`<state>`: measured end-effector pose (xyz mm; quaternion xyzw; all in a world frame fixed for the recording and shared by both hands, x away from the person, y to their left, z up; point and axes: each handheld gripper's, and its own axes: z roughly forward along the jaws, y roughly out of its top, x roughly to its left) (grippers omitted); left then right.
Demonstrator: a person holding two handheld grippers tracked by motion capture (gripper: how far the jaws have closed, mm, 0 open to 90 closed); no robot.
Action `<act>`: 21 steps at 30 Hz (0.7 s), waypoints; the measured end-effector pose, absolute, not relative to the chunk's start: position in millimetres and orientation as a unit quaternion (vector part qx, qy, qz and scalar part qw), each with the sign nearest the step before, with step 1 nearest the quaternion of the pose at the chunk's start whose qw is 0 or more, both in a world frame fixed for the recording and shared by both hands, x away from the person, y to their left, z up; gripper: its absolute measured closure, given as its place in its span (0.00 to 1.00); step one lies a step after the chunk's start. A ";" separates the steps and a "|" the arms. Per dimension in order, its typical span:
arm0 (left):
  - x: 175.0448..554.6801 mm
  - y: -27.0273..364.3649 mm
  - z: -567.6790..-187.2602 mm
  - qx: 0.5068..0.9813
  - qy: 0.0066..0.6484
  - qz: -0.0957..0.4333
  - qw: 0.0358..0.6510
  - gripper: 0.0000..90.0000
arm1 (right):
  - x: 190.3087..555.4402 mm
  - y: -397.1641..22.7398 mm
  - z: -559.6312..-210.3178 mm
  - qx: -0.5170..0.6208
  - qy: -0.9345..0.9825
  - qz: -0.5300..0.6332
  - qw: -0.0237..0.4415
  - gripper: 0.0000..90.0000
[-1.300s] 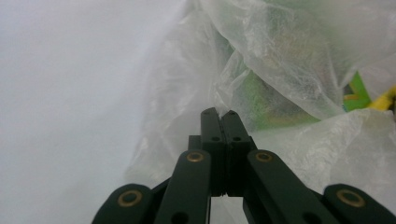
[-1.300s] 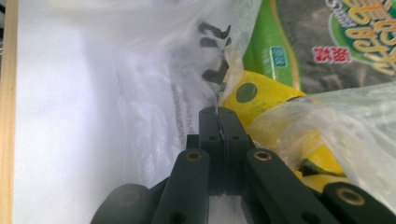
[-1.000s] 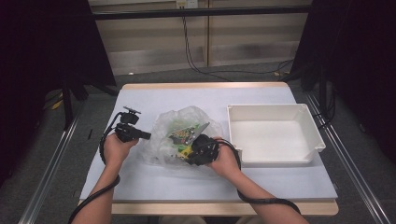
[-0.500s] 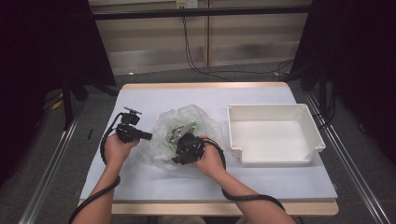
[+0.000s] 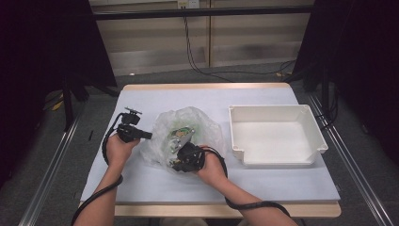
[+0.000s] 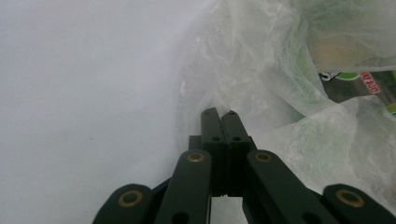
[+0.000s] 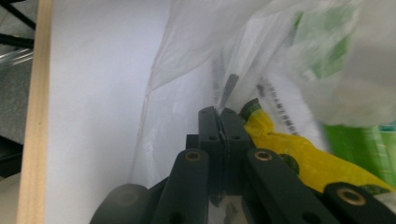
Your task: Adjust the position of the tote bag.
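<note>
Item: clear plastic bag [image 5: 188,134] of snack packets, mid-bench, w/ two handheld grippers on it.

- Left gripper [image 6: 218,114]: fingers pressed together on a fold of the bag's film at its left edge; pads meet, thin plastic looks pinched betw. them. In high view it sits at the bag's left side [image 5: 149,136].
- Right gripper [image 7: 218,112]: fingers have just been closing, now together at the bag's near edge; film appears caught betw. the tips, but blur makes the hold hard to confirm. Yellow packet [image 7: 289,154] just beside the fingers, inside the bag; green packet [image 7: 359,135] beyond it.
- Progress (est.): bag gripped on two sides, prob. for opening or tipping out. Contents all inside. White tray [image 5: 277,136] bare, nothing moved over yet. Most of the job left.
- Edges/room: bench [image 5: 155,188] open in front of bag and behind it; wooden near edge [image 7: 35,112] close to right gripper's side. Tray stands apart to the right w/ a bare gap betw. it and the bag. Tray wall is the only thing to clear.
</note>
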<state>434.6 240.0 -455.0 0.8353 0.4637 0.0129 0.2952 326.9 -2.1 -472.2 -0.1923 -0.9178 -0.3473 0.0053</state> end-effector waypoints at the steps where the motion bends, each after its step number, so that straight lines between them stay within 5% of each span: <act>1: 435.0 242.8 -455.1 0.841 0.457 0.011 0.290 1.00 | 326.4 -1.5 -473.4 -0.188 -0.919 -0.346 0.006 0.99; 10: 429.6 246.1 -455.5 0.830 0.465 0.005 0.309 0.97 | 330.7 -9.7 -471.3 -0.204 -0.915 -0.348 0.003 0.99; 21: 427.4 233.7 -427.9 0.826 0.439 0.020 0.353 0.45 | 332.3 -10.8 -474.2 -0.203 -0.917 -0.345 0.004 0.99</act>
